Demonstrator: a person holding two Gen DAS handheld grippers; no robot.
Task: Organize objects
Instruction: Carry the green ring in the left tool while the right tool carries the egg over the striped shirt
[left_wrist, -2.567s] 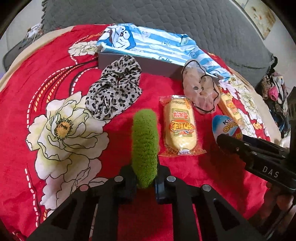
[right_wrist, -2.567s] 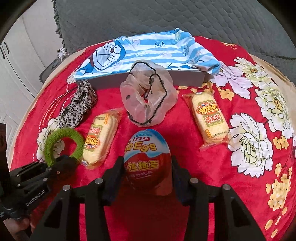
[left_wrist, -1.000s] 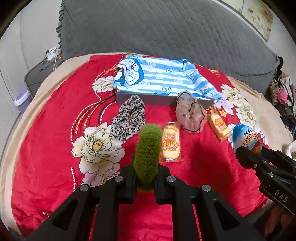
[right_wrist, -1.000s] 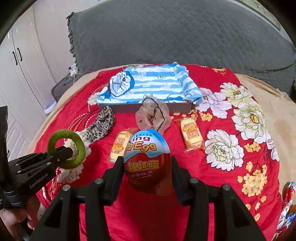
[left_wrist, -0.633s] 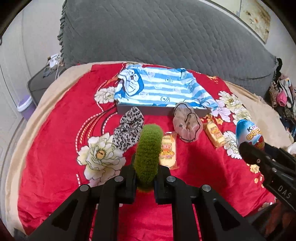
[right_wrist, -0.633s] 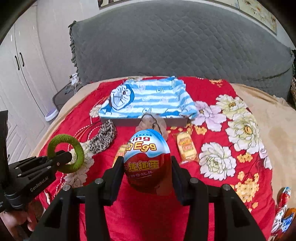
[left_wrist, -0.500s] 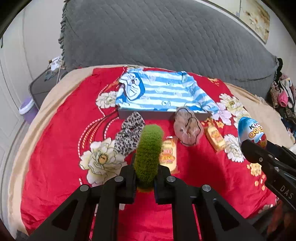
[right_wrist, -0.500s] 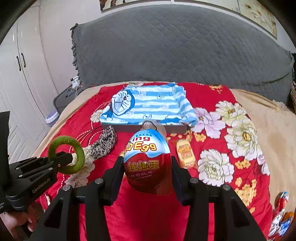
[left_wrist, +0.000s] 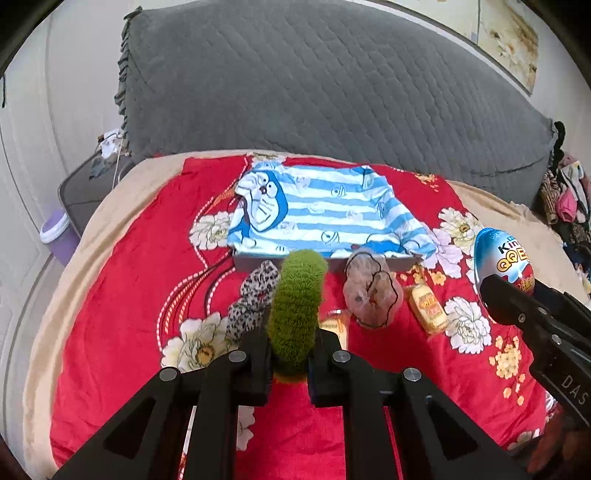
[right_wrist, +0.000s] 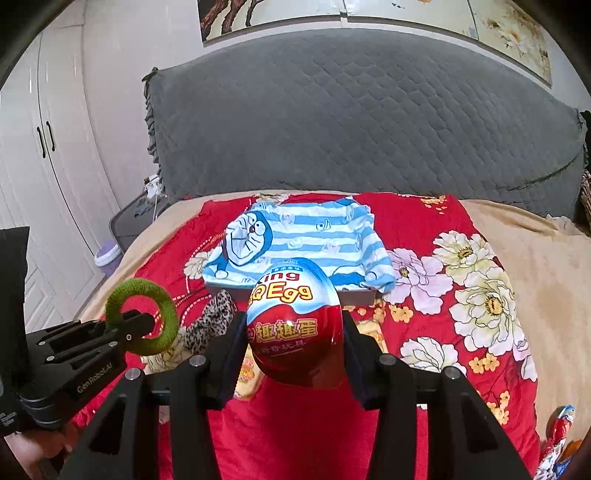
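Observation:
My left gripper (left_wrist: 290, 363) is shut on a fuzzy green hair ring (left_wrist: 297, 306), held edge-on above the red floral bedspread (left_wrist: 122, 295). From the right wrist view that green ring (right_wrist: 142, 317) shows as a full loop at the left. My right gripper (right_wrist: 293, 343) is shut on a red and blue toy egg (right_wrist: 293, 325), which also appears at the right in the left wrist view as the egg (left_wrist: 504, 258). Both are lifted well above the bed. Below lie a leopard scrunchie (left_wrist: 255, 299), a sheer pink scrunchie (left_wrist: 371, 295) and a yellow snack pack (left_wrist: 428, 308).
A grey box (left_wrist: 336, 264) draped with a blue-striped cartoon shirt (left_wrist: 321, 210) sits near the grey quilted headboard (left_wrist: 332, 92). A second snack pack (left_wrist: 334, 326) peeks out behind the left fingers. A purple bin (left_wrist: 55, 234) and dark side table (left_wrist: 88, 188) stand left of the bed.
Both grippers have risen with their loads, so the bed and its objects look smaller and farther away. More of the headboard and the wall shows. Neither grip has changed.

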